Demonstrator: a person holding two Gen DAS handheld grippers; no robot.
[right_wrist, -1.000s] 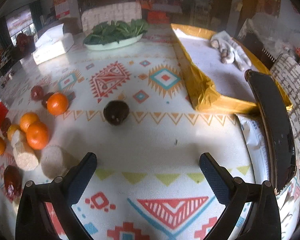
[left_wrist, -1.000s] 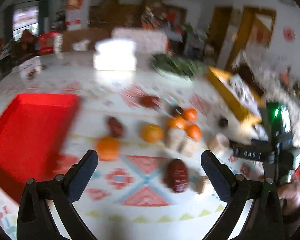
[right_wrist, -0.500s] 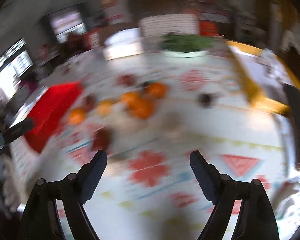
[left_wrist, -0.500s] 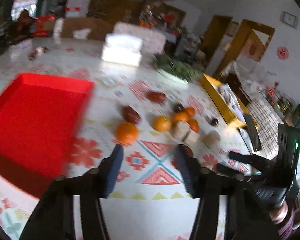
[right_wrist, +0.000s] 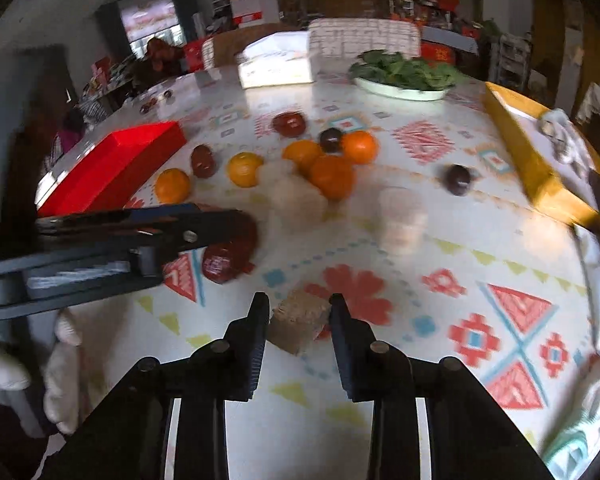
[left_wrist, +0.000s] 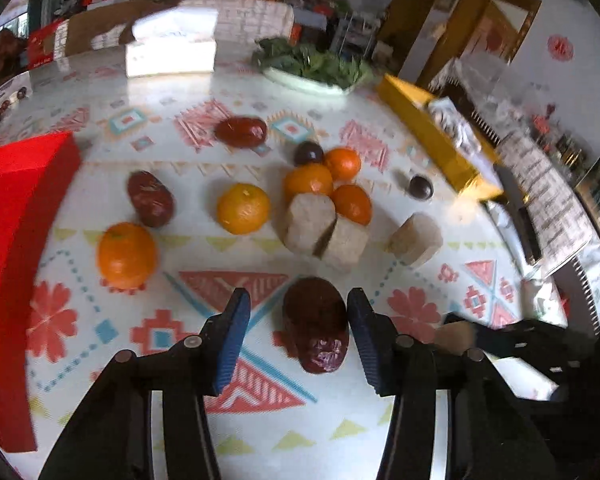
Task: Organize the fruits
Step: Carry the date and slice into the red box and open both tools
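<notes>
Fruits lie scattered mid-bench: oranges (left_wrist: 243, 208), dark red dates, pale cut chunks. I see my left tool (left_wrist: 296, 330) released, straddling a big date (left_wrist: 315, 330), its right finger touching, left finger apart. My right tool (right_wrist: 299, 320) brackets a brown chunk (right_wrist: 298, 326); whether it grips, I cannot tell. Red tray (left_wrist: 16, 216) sits left.

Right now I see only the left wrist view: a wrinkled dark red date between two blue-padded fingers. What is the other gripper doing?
Observer: The right gripper straddles a tan crumbly cube lying on the patterned tablecloth. I cannot tell whether it is gripping the cube.
Operator: And who holds the gripper on my side?
Observer: A white-gloved hand holds the left gripper from behind.
</notes>
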